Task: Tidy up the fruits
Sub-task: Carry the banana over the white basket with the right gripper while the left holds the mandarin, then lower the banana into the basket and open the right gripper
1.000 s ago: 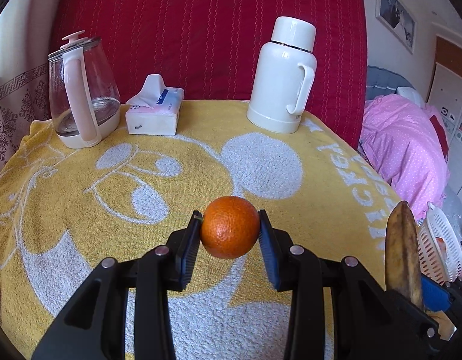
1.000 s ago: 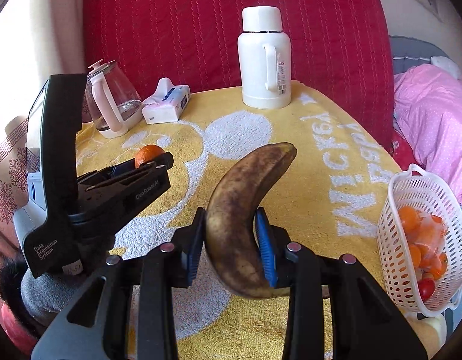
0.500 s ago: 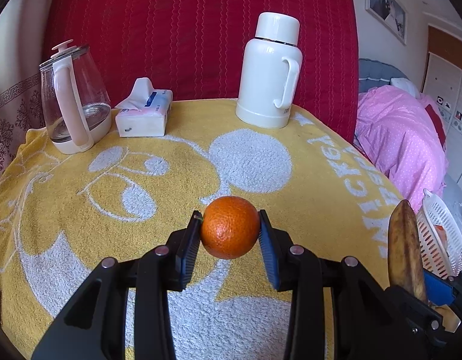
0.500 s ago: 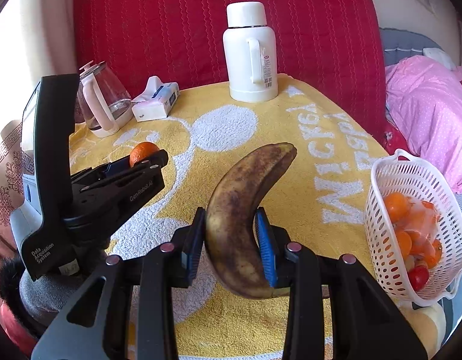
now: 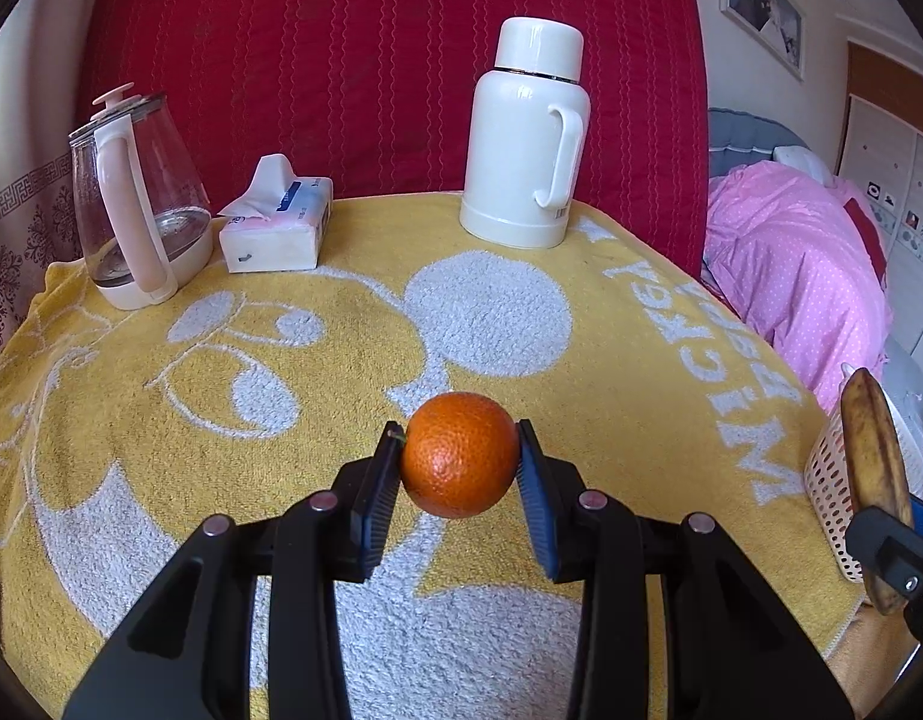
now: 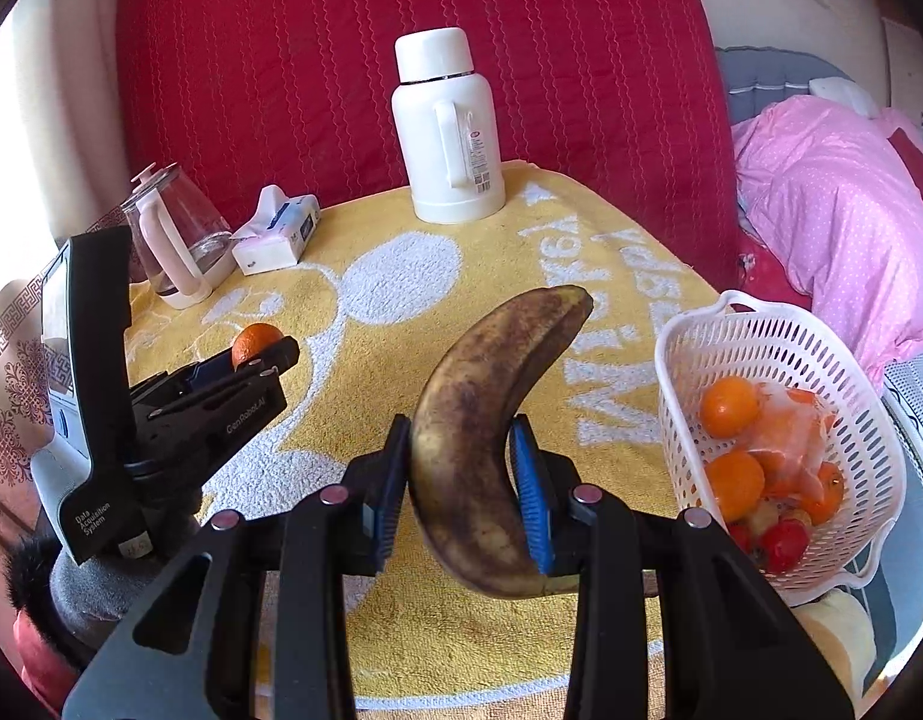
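Note:
My left gripper (image 5: 458, 468) is shut on an orange (image 5: 459, 455) and holds it above the yellow towel (image 5: 341, 312). My right gripper (image 6: 461, 480) is shut on a brown-spotted banana (image 6: 479, 420), held upright above the towel (image 6: 521, 276). A white plastic basket (image 6: 833, 354) with oranges and other small fruit stands at the towel's right edge, just right of the banana. The left gripper (image 6: 254, 363) with its orange (image 6: 254, 341) shows at the left of the right wrist view. The banana (image 5: 872, 468) and the basket (image 5: 827, 480) show at the right edge of the left wrist view.
A white thermos (image 5: 527, 138), a tissue box (image 5: 275, 222) and a glass kettle (image 5: 137, 198) stand along the back of the table against a red cushion (image 5: 371, 60). A pink quilt (image 6: 839, 204) lies on the right.
Both grippers have shifted right with their fruit held. The basket has come closer and fuller into the right wrist view.

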